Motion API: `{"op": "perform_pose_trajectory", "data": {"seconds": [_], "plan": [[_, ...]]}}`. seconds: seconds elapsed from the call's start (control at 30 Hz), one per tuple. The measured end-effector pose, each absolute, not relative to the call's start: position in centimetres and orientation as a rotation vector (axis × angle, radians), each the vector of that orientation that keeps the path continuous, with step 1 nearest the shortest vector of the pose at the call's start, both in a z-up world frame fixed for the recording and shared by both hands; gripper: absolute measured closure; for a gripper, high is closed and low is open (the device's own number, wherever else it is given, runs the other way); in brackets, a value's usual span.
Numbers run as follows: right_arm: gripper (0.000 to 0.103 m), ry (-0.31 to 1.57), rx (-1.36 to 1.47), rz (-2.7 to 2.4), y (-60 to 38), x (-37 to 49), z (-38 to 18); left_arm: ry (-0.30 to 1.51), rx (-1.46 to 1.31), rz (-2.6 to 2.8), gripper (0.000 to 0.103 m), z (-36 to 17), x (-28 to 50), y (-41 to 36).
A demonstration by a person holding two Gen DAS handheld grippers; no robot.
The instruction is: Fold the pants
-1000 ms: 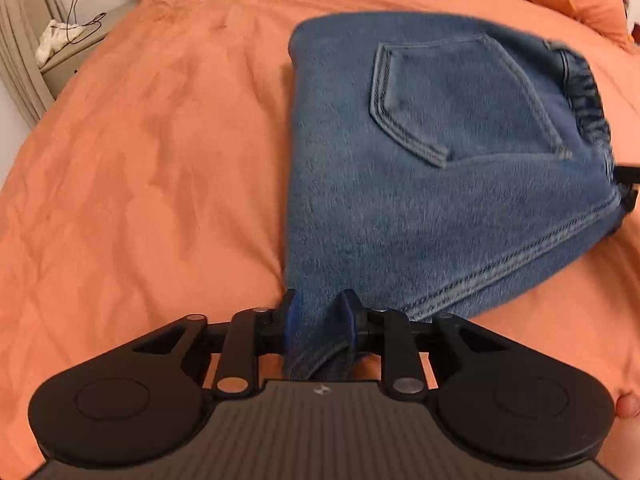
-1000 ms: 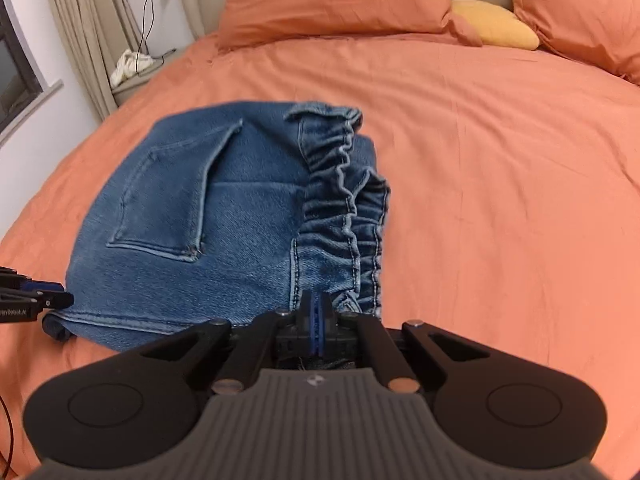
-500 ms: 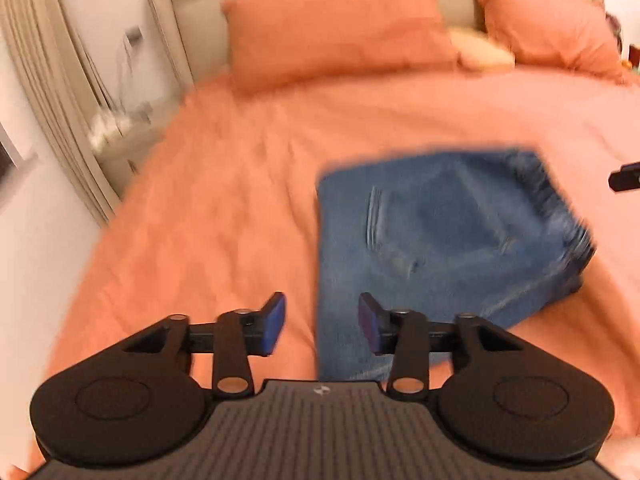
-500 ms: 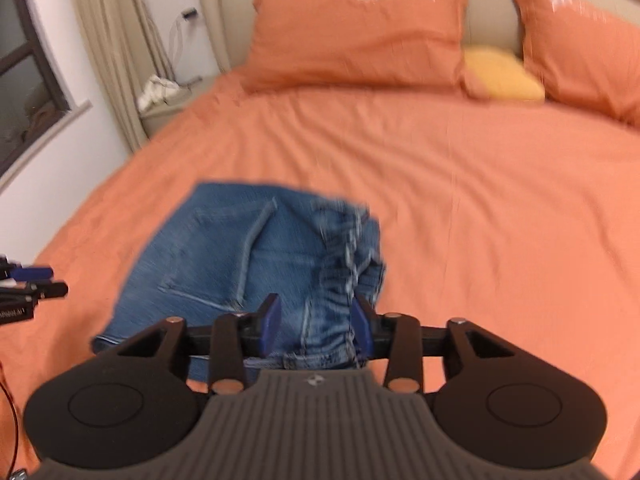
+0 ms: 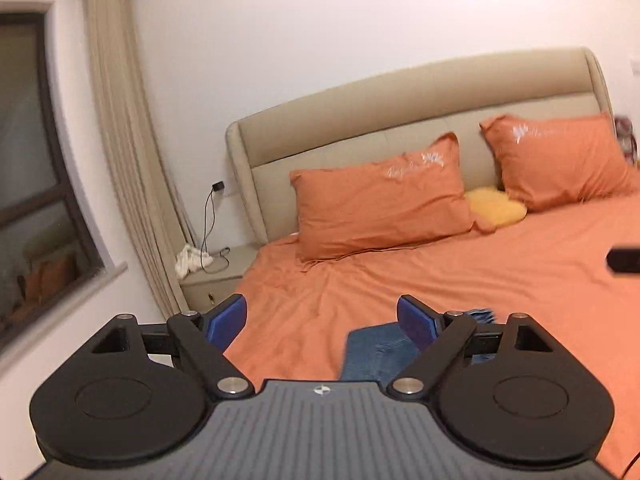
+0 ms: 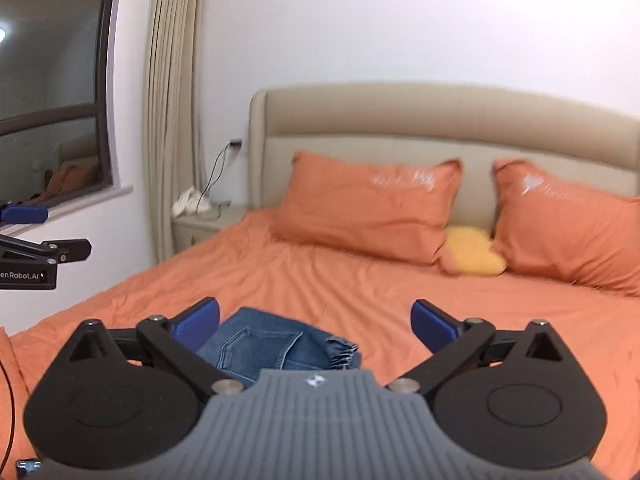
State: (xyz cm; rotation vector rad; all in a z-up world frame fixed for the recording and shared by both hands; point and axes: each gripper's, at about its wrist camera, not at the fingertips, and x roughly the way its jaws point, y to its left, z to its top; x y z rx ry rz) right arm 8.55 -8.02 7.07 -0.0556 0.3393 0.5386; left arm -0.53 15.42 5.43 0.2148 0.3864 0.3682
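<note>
jeans (image 6: 276, 344) folded on the orange bed (image 6: 360, 292), low centre | left gripper (image 5: 322, 318) jaws opening, nothing between | right gripper (image 6: 316, 320) jaws opening, nothing between, above the jeans

Two fisheye views, each mounted just behind its own tongs, look from above the foot of the bed (image 5: 460, 280) toward the headboard (image 6: 440, 120). The left view sits further left, angled rightward. Both share the orange pillows (image 5: 380, 204), nightstand (image 6: 204, 224) and curtain (image 6: 172, 100).
</note>
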Motion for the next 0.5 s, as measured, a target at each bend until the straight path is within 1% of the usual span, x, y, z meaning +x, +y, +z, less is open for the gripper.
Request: {"op": "perform_pose_trajectory", "data": {"seconds": [0.2,0.37,0.5], "plan": [[0.005,0.293,-0.081,0.439,-9.6,1.4,4.4,0.387,0.098,0.312,0.004,3.0,-3.9,13.5],[0.005,0.350,-0.049,0.416,-10.6,-2.2,1.6,0.504,0.125,0.341,0.004,0.3,-4.3,12.5],[0.005,0.405,-0.030,0.387,-10.9,-2.9,-0.5,0.602,0.096,0.366,0.004,-2.0,-3.7,12.8]]}}
